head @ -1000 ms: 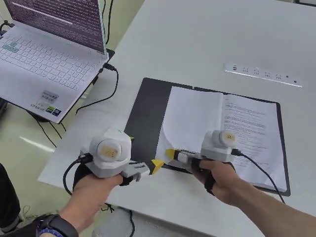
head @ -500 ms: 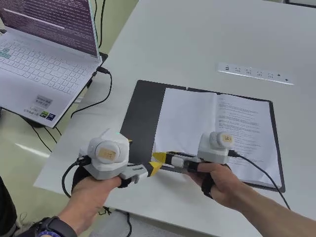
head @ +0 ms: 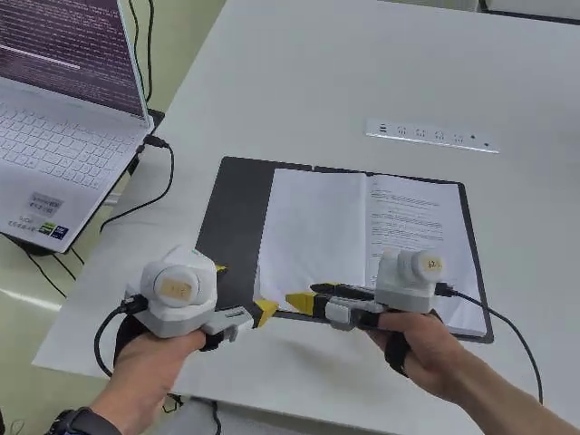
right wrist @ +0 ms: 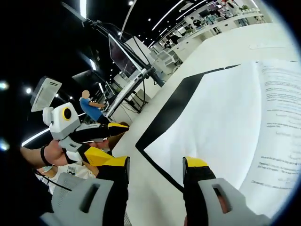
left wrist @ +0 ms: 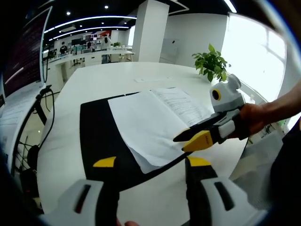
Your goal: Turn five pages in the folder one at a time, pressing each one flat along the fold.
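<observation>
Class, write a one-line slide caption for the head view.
Left gripper and right gripper, both open, at the near edge of the folder on a table beside a laptop.

A: Head view, light?
B: Bright, even. Soft shadows on the tabletop (head: 362,72). Sharp, no blur.
A: Gripper views?
B: Fisheye bend at the edges. Left: window (left wrist: 256,44) blown out. Right: dark bkgd w/ ceiling lights (right wrist: 84,8) flaring, page (right wrist: 221,108) near-white w/ glare.

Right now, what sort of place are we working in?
Probably an open-plan office: a white table with a laptop and a socket strip, a plant, and rows of desks under ceiling lights beyond.
</observation>
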